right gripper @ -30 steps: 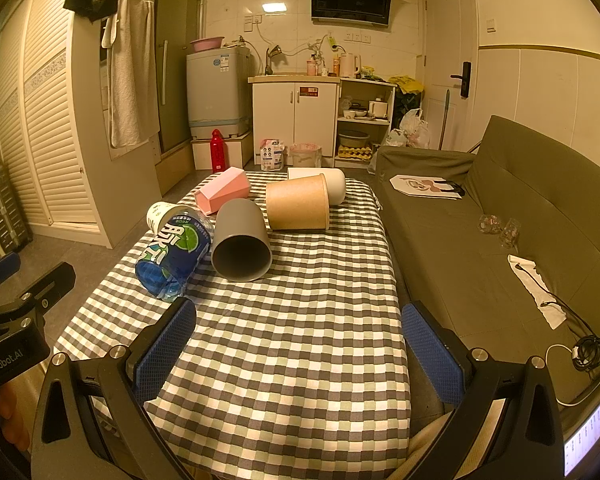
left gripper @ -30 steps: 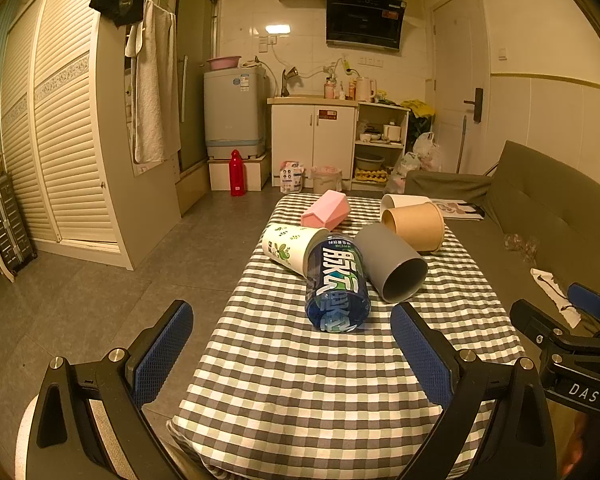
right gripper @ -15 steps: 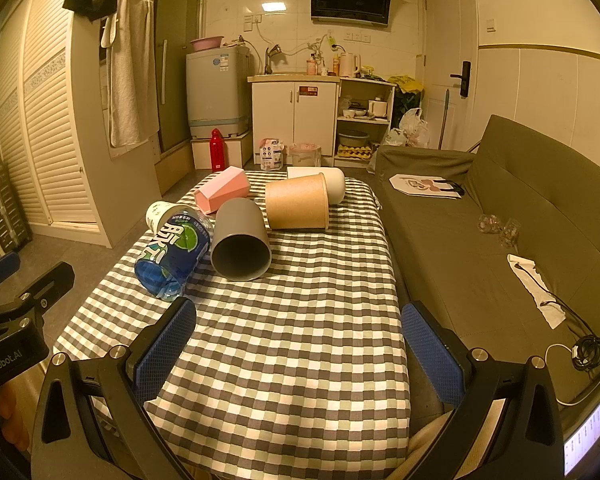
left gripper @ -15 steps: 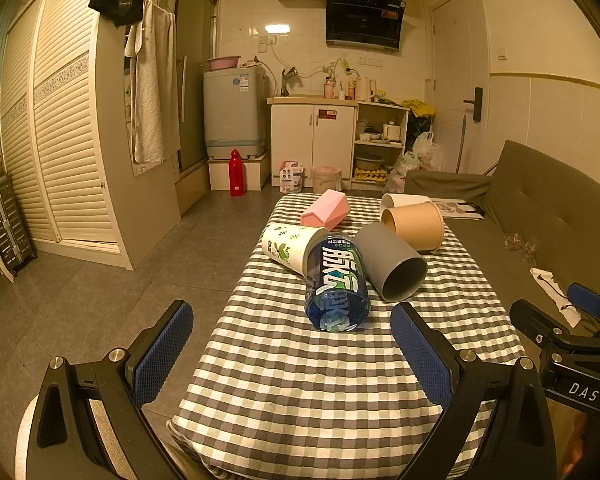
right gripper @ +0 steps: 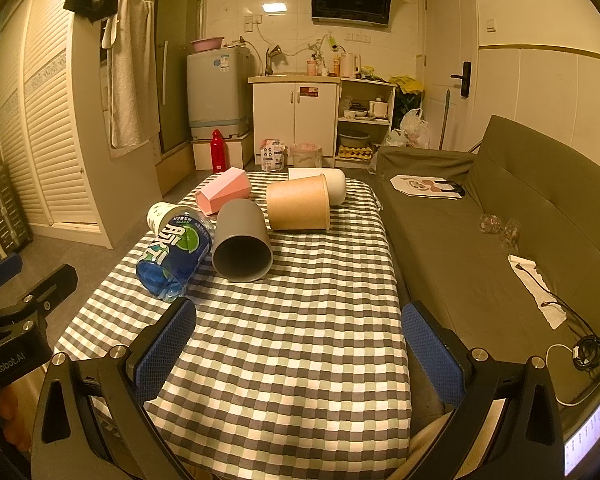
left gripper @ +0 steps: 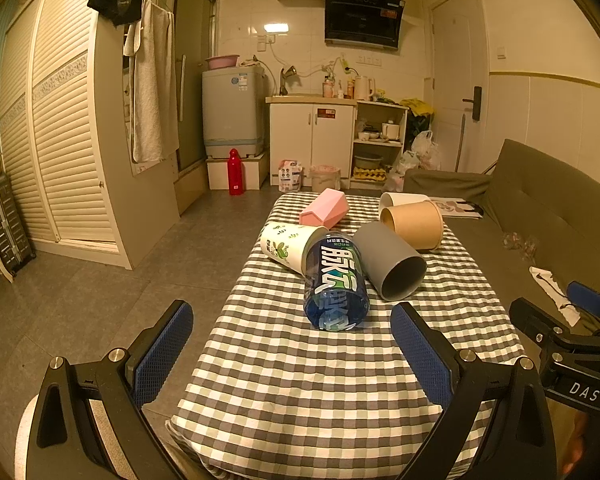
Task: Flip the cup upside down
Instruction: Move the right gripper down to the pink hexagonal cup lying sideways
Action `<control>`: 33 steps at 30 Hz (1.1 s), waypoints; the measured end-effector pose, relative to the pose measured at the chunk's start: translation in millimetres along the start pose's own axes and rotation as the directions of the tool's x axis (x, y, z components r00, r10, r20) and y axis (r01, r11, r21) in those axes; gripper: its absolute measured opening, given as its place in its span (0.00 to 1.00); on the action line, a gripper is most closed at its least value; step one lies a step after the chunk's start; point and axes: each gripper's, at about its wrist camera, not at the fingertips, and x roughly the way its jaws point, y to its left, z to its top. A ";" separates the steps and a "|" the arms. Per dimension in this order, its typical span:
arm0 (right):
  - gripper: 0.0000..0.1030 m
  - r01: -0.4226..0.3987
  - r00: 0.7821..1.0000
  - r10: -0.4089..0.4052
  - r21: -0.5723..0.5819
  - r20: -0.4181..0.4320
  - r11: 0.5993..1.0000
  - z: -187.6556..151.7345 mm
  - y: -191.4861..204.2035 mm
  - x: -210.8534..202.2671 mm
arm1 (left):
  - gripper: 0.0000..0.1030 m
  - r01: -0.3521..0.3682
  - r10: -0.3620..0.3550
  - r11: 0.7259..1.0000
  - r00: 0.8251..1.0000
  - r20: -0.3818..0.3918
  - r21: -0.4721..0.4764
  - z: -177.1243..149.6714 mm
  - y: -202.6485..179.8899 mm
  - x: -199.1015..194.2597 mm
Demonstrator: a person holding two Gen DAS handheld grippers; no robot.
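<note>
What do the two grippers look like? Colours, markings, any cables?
Both match: black angular frames with triangular cut-outs and silver screws, fingers faced with blue textured pads. The left gripper reads "GenRobot.AI" in white when seen from the right wrist view; the right gripper reads "DAS" from the left wrist view. No cables on either.

Warm yellow light is washing my two views, a ceiling lamp [left gripper: 276, 27] is glaring on the far wall, soft shadows are pooling under the cups, edges are bending and darkening, everything is staying fairly sharp.
</note>
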 end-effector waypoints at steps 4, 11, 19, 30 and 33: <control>1.00 -0.002 1.000 0.002 -0.002 -0.001 1.000 0.0 -1.1 -0.9 | 0.99 0.005 -0.005 1.000 1.000 -0.008 -0.005 -1.0 -2.0 0.3; 1.00 0.017 1.000 -0.017 -0.021 0.004 1.000 6.6 4.9 -3.3 | 0.99 0.025 -0.026 0.999 0.999 -0.023 -0.023 3.9 0.4 12.2; 1.00 0.009 0.999 -0.010 -0.022 -0.040 1.000 21.7 12.4 8.1 | 0.99 0.014 -0.016 0.999 0.999 -0.043 -0.040 24.8 20.5 32.9; 1.00 -0.017 0.996 0.015 -0.026 -0.092 1.000 113.6 48.1 76.3 | 1.00 -0.072 0.067 0.993 0.996 -0.057 -0.093 99.1 88.7 118.6; 1.00 -0.023 0.994 0.016 -0.054 -0.113 0.998 138.2 68.5 107.7 | 1.00 -0.106 0.098 0.987 0.993 -0.068 -0.123 117.5 103.0 146.9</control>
